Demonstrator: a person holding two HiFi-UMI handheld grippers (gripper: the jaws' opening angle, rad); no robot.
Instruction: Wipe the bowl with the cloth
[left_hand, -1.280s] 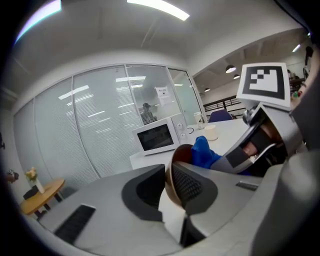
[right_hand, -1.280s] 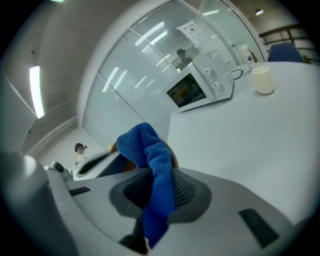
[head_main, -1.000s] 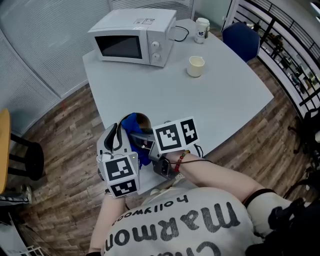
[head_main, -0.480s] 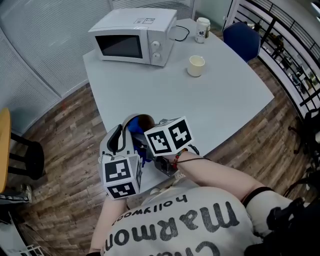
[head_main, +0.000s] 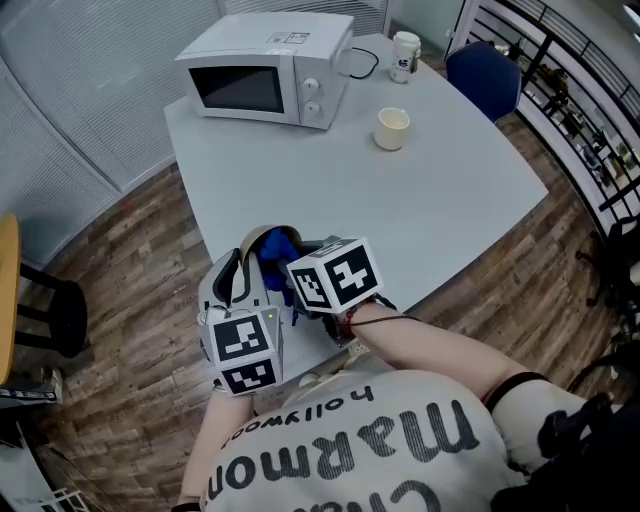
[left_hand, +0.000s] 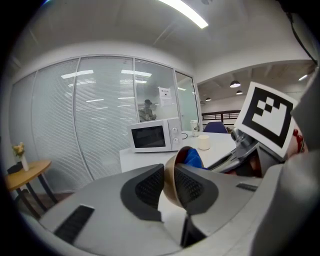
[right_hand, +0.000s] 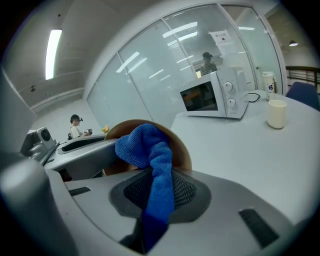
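Though just eased wider, left gripper (left_hand: 169, 185) pinching bowl (left_hand: 180, 154) rim; right gripper (right_hand: 160, 186) tight on blue cloth (right_hand: 142, 145) at twelve o'clock.

An office: glass partitions (left_hand: 100, 115), a microwave (head_main: 268, 72) on a grey table (head_main: 450, 200).
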